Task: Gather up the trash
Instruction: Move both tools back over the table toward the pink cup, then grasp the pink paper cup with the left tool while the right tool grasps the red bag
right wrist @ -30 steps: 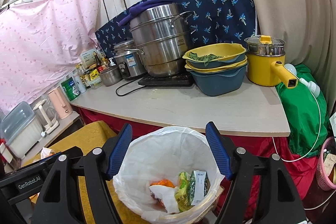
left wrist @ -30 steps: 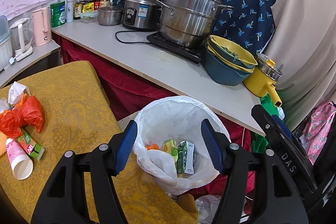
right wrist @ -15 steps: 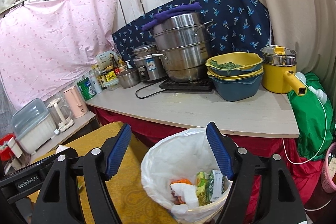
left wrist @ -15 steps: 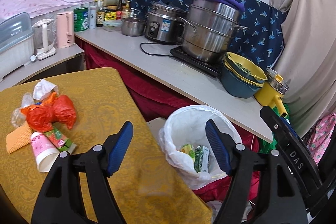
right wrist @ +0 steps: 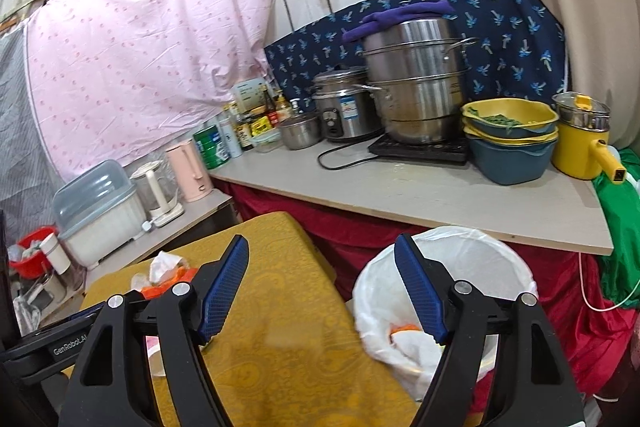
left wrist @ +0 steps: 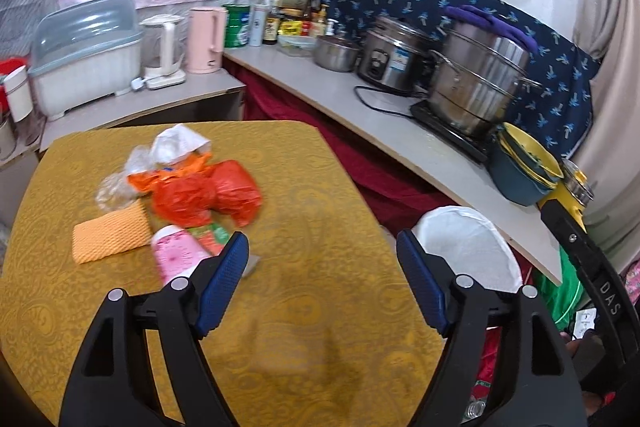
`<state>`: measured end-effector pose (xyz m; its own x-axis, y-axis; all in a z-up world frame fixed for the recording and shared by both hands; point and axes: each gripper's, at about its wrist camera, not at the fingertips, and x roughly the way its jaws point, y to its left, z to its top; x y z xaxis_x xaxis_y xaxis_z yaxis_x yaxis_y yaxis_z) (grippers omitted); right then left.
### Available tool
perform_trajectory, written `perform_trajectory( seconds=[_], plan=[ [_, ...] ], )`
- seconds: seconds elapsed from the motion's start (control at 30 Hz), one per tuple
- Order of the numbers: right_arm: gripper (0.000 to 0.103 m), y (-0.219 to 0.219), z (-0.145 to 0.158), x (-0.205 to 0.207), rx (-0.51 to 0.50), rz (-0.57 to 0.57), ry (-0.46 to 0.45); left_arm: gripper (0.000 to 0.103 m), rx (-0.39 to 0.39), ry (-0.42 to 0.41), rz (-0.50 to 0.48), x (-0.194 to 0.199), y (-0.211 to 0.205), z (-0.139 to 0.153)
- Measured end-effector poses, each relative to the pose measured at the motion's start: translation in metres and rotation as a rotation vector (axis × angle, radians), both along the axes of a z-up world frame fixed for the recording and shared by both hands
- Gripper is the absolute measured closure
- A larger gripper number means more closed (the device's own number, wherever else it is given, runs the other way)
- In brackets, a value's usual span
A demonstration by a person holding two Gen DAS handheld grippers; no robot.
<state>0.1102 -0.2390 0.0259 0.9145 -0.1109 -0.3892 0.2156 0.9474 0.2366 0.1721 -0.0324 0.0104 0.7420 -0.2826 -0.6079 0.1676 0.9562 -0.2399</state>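
Left gripper (left wrist: 320, 279): jaws have just been opening, now wide and empty above the table (left wrist: 320, 347). The trash pile (left wrist: 192, 195) lies ahead-left of them; recommend centring on one piece before closing. Right gripper (right wrist: 320, 283): jaws wide, empty, angled down, bin (right wrist: 460, 267) behind the right jaw.

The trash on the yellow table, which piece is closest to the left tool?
The pink paper cup, lying on its side right beside the left tool. The orange plastic bag, yellow sponge and white tissue lie farther back.
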Motion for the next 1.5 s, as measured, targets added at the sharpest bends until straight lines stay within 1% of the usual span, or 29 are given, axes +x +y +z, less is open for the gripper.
perform_trajectory(
  seconds=[0.07, 0.27, 0.37, 0.5, 0.67, 0.83, 0.97, 1.1, 1.13, 1.2, 1.33, 1.37, 1.43, 1.5],
  plan=[
    [0.031, 0.015, -0.002, 0.004, 0.0, 0.024, 0.008, 0.023, 0.0, 0.002, 0.033, -0.001, 0.017, -0.003],
    [0.031, 0.058, -0.006, 0.014, -0.001, 0.088, 0.027, 0.018, -0.017, 0.031, 0.114, -0.004, 0.068, -0.015],
    [0.031, 0.075, -0.009, 0.019, -0.002, 0.113, 0.038, 0.014, -0.041, 0.065, 0.145, -0.002, 0.091, -0.025],
    [0.031, 0.092, -0.017, 0.026, 0.008, 0.133, 0.06, 0.013, -0.08, 0.131, 0.183, 0.005, 0.115, -0.044],
    [0.031, 0.106, -0.032, 0.037, 0.011, 0.154, 0.095, 0.013, -0.13, 0.22, 0.211, 0.019, 0.128, -0.071],
    [0.031, 0.115, -0.046, 0.053, 0.015, 0.17, 0.13, 0.013, -0.184, 0.31, 0.223, 0.043, 0.131, -0.101],
    [0.031, 0.121, -0.055, 0.069, 0.025, 0.177, 0.151, 0.013, -0.203, 0.36, 0.233, 0.06, 0.13, -0.119],
    [0.031, 0.13, -0.066, 0.09, 0.027, 0.191, 0.175, 0.013, -0.242, 0.408, 0.236, 0.076, 0.132, -0.136],
    [0.031, 0.131, -0.068, 0.095, 0.029, 0.195, 0.179, 0.014, -0.253, 0.419, 0.235, 0.078, 0.133, -0.14],
    [0.031, 0.137, -0.073, 0.104, 0.033, 0.206, 0.188, 0.019, -0.285, 0.447, 0.221, 0.083, 0.135, -0.147],
    [0.031, 0.151, -0.082, 0.123, 0.036, 0.239, 0.206, 0.035, -0.357, 0.488, 0.17, 0.089, 0.135, -0.156],
    [0.031, 0.154, -0.083, 0.125, 0.038, 0.244, 0.208, 0.04, -0.371, 0.491, 0.16, 0.089, 0.136, -0.157],
    [0.031, 0.161, -0.087, 0.131, 0.044, 0.259, 0.214, 0.047, -0.397, 0.489, 0.131, 0.089, 0.137, -0.156],
    [0.031, 0.166, -0.089, 0.136, 0.05, 0.272, 0.219, 0.049, -0.4, 0.487, 0.124, 0.089, 0.14, -0.153]
  ],
)
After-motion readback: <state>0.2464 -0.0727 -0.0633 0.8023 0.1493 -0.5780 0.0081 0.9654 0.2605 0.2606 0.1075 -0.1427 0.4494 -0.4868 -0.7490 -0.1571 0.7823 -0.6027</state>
